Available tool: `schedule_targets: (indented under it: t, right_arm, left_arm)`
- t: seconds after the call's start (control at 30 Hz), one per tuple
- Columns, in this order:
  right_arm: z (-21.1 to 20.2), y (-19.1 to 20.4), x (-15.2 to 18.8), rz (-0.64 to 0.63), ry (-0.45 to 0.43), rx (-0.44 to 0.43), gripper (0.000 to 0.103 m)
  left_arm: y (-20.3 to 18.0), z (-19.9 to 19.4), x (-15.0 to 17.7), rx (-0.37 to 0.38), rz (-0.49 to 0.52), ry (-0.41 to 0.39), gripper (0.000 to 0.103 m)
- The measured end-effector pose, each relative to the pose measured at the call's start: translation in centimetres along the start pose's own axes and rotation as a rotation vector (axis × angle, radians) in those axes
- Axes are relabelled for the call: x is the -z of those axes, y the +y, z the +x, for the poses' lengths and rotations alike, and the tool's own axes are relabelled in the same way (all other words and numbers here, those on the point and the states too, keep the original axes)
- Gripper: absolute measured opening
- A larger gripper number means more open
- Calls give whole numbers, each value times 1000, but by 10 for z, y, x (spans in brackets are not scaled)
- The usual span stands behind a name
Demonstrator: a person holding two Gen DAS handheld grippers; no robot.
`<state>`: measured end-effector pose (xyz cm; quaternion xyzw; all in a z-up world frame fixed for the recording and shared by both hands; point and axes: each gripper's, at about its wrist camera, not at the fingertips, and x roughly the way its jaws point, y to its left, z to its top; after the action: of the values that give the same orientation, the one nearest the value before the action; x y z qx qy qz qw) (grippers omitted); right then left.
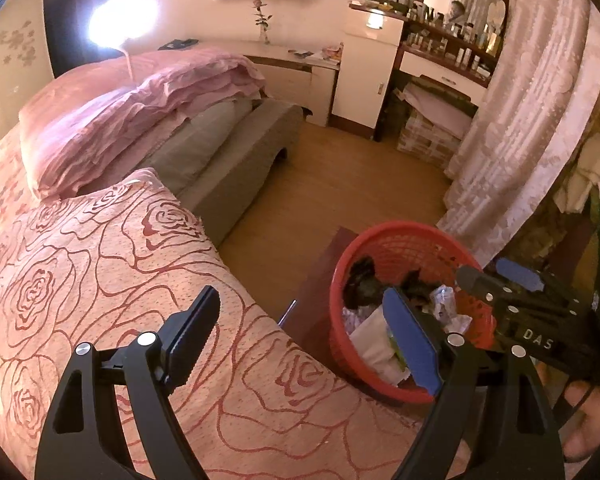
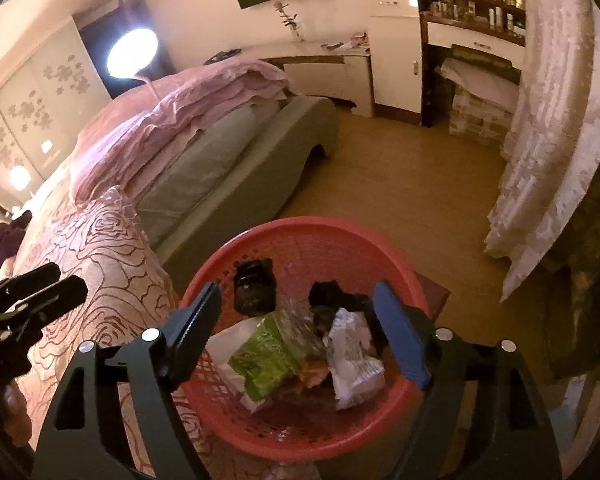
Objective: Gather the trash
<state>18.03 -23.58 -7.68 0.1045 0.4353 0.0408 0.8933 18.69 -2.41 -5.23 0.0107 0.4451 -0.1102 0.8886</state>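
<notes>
A: Quick pass. Your right gripper [image 2: 296, 328] hangs right over the red basket [image 2: 260, 432], jaws spread wide, nothing pinched between them. The green wrapper [image 2: 268, 356] and the white crumpled wrapper [image 2: 354, 364] lie in the basket under the jaws, on top of the pile.

B: And your left gripper [image 1: 312, 332]?

A: Also wide, empty, over the rose-patterned bedspread [image 1: 100, 264] with its blue pad reaching toward the basket's near rim. So the trash is in the basket, along with a dark jar [image 2: 254, 288] at the back.

B: Risks from here?

A: Basket sits on a small dark stand [image 1: 320, 276] tight against the bed. Looks light; if you dip your right fingers and catch the mesh rim on the way out, my guess is it tips or slides off. Also the pile is high near the front edge, so the white wrapper could get flicked out onto the floor [image 2: 380, 184].

B: The two grippers?

A: Close together at the basket. Swing your left across and you could knock the right. Can't tell if more trash is left on the bed.
</notes>
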Motion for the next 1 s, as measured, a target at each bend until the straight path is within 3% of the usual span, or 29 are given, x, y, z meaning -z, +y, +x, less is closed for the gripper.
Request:
schedule_targets:
  t: [0.33, 0.63, 1.0]
  right_arm:
    - [-29, -12, 19, 22, -35, 64, 92]
    - [-59, 4, 34, -23, -69, 64, 93]
    - [-93, 16, 51, -23, -114, 67, 96]
  left_arm:
    - [-5, -10, 6, -11, 11, -18, 81]
    - [-13, -27, 16, -24, 16, -44, 81]
    - [-25, -61, 35, -93, 43, -111, 86]
